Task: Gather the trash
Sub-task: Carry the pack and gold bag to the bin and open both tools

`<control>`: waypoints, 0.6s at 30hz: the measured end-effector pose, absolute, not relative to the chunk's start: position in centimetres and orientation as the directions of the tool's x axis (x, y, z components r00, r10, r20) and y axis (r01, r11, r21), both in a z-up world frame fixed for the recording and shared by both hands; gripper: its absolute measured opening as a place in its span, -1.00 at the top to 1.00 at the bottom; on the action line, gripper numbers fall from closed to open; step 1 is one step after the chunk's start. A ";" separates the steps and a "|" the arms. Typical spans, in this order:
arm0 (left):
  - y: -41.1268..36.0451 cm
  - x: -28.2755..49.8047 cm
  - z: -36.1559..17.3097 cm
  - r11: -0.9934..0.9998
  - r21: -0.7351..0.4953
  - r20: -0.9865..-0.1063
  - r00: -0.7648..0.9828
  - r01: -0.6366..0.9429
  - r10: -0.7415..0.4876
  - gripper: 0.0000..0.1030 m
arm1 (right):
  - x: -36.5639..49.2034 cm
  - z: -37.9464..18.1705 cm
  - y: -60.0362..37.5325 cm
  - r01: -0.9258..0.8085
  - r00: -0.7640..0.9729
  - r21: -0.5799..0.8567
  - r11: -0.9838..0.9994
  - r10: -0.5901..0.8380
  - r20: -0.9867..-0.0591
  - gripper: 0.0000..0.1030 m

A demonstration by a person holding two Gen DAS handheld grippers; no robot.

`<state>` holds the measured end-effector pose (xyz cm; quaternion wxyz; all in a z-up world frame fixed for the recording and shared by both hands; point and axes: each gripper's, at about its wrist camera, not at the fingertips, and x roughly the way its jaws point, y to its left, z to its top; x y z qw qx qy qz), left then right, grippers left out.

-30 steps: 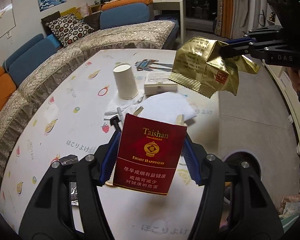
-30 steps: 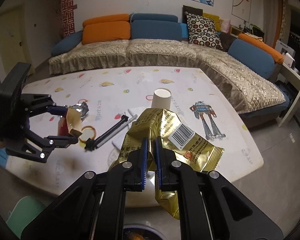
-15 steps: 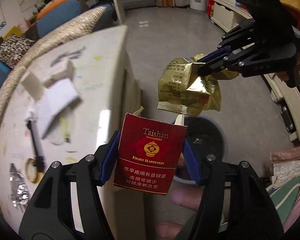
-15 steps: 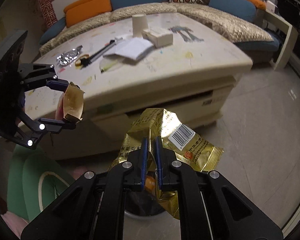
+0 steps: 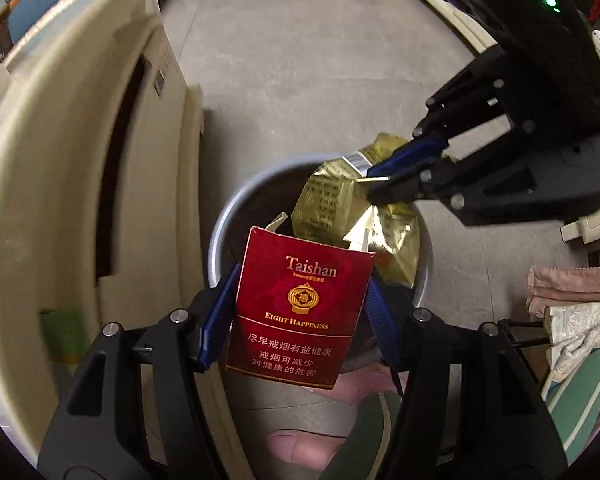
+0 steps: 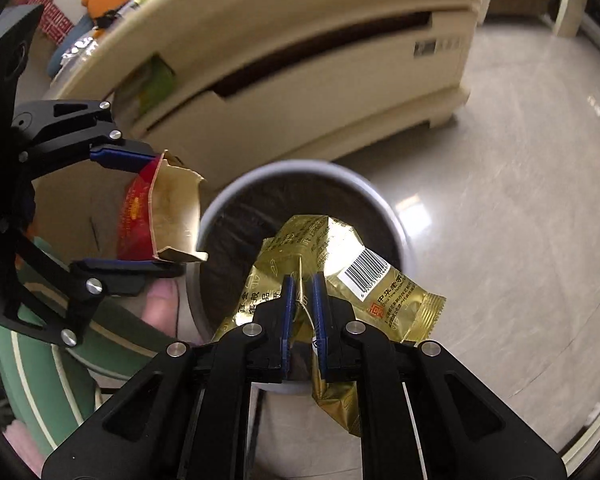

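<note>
My left gripper (image 5: 300, 312) is shut on a red Taishan cigarette pack (image 5: 296, 308) with its top torn open; it hangs over the near rim of a round grey trash bin (image 5: 220, 224) lined with a dark bag. The pack also shows in the right wrist view (image 6: 156, 212), beside the bin's rim (image 6: 384, 208). My right gripper (image 6: 302, 312) is shut on a crumpled gold snack wrapper (image 6: 328, 240) and holds it over the bin's mouth. The wrapper also shows in the left wrist view (image 5: 332, 208).
The cream coffee table (image 5: 60, 152) with a drawer slot stands right beside the bin; its side also fills the top of the right wrist view (image 6: 300, 60). Grey floor tiles (image 6: 500, 200) lie around. Clothes (image 5: 572, 312) lie on the floor at right. A person's toe (image 5: 296, 446) is near the bin.
Both grippers have swung down from the table top to the floor bin, each still holding its piece of trash. The wrapper and the pack now hang over the bin's mouth.
</note>
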<state>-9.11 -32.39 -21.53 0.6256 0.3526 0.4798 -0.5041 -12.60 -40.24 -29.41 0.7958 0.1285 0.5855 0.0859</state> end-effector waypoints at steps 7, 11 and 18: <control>-33.5 -7.6 -22.5 0.284 -0.089 -0.954 0.000 0.955 -0.301 -0.53 | -12.1 -32.2 -40.8 0.051 0.269 0.351 0.935 0.326 -0.907 0.20; -32.9 -7.7 -21.8 0.275 -0.068 -0.950 0.022 0.959 -0.310 -0.53 | -12.4 -31.7 -41.4 0.055 0.295 0.355 0.933 0.325 -0.899 -0.09; -30.7 -6.8 -17.6 0.320 -0.077 -0.919 0.057 0.944 -0.390 -0.53 | -12.4 -28.7 -42.4 0.047 0.360 0.369 0.928 0.329 -0.873 -0.17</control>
